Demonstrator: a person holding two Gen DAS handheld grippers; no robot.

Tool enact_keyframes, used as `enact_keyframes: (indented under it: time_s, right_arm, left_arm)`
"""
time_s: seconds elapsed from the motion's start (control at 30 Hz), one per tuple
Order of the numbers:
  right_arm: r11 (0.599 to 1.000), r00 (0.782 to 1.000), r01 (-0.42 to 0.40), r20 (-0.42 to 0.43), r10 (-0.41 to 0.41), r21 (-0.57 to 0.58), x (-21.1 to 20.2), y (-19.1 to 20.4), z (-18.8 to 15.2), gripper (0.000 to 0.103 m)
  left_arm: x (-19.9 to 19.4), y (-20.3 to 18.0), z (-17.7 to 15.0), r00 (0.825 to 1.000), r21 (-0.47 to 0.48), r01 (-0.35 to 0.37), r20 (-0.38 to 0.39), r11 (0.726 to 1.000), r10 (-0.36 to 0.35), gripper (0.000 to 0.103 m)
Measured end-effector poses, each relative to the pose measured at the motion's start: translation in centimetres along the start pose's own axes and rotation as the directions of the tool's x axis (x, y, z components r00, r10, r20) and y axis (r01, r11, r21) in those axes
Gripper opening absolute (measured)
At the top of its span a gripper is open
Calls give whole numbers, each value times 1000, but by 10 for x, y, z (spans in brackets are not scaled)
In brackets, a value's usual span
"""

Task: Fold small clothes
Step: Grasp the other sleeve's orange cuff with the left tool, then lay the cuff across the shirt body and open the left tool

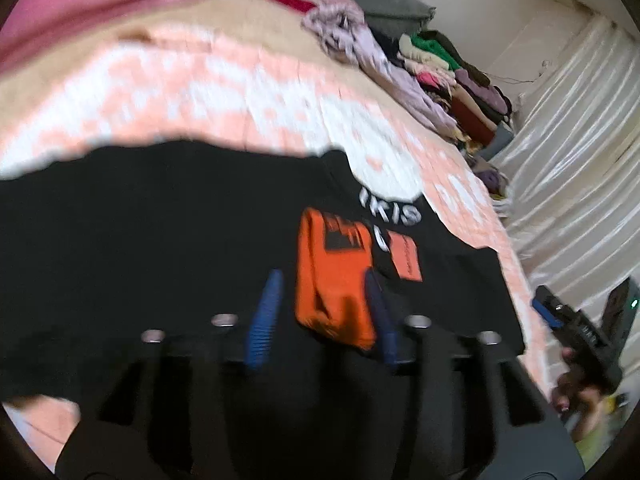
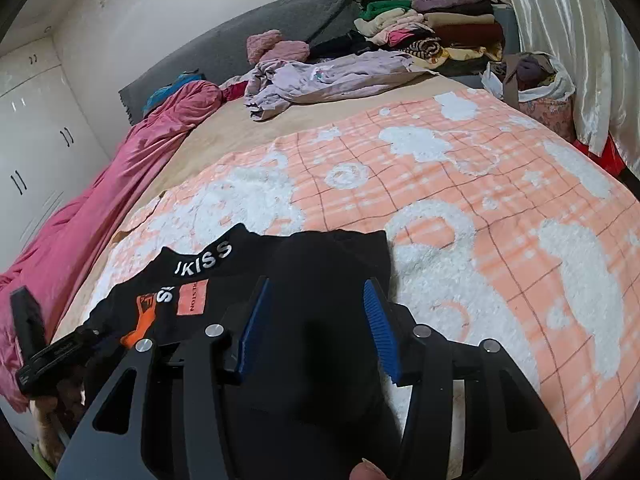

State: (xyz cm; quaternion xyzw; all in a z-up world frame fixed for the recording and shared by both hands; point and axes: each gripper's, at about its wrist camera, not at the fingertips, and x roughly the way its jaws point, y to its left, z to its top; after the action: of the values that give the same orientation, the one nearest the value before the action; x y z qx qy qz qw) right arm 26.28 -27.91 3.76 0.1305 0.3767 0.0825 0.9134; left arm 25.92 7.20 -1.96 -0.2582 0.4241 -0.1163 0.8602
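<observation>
A black garment [image 1: 160,220] with orange patches and white letters lies spread on the peach-and-white blanket [image 1: 240,92]. My left gripper [image 1: 322,312] hovers low over it, blue fingers apart, with a fold of the orange patch [image 1: 332,292] lying loose between them; the view is blurred. In the right wrist view the same garment [image 2: 340,252] bunches up between the blue fingers of my right gripper [image 2: 316,320], filling the gap from pad to pad. That gripper [image 1: 560,320], in a hand, also shows at the garment's right edge. The left gripper's black body [image 2: 36,344] sits at the garment's left end.
A stack of folded clothes [image 2: 440,20] sits at the bed's far corner, a crumpled lilac garment [image 2: 320,76] in front of it. A pink sheet [image 2: 100,200] runs along the left side. A stuffed bag [image 2: 532,76] and a pale curtain [image 2: 580,40] flank the right edge. The peach blanket [image 2: 480,200] stretches out bare.
</observation>
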Motion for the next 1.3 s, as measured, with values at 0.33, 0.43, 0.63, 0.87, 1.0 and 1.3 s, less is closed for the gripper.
enact_keyframes:
  time_s: [0.33, 0.43, 0.63, 0.87, 1.0, 1.3]
  right_arm:
    - [1000, 999, -30, -15, 31, 8, 0, 2, -15, 48]
    - [999, 999, -33, -15, 33, 12, -2, 2, -17, 48]
    - [1000, 1000, -24, -6, 24, 18, -3, -1, -17, 48]
    - [997, 999, 34, -37, -36, -66, 10, 17, -18, 48]
    - [991, 999, 7, -51, -13, -131, 20, 38, -20, 48]
    - [972, 976, 191, -76, -202, -136, 52, 31, -15, 73]
  left_arm:
    - [17, -41, -24, 988, 182, -151, 70, 972, 141, 7]
    - [2, -46, -22, 987, 207, -137, 113, 969, 116, 6]
    - [-50, -43, -5, 946, 210, -245, 266, 947, 186, 6]
    - [-32, 0, -12, 959, 154, -276, 109, 949, 261, 6]
    - [-32, -3, -15, 957, 178, -285, 112, 942, 268, 7]
    - [-31, -1, -15, 964, 159, -259, 108, 953, 244, 7]
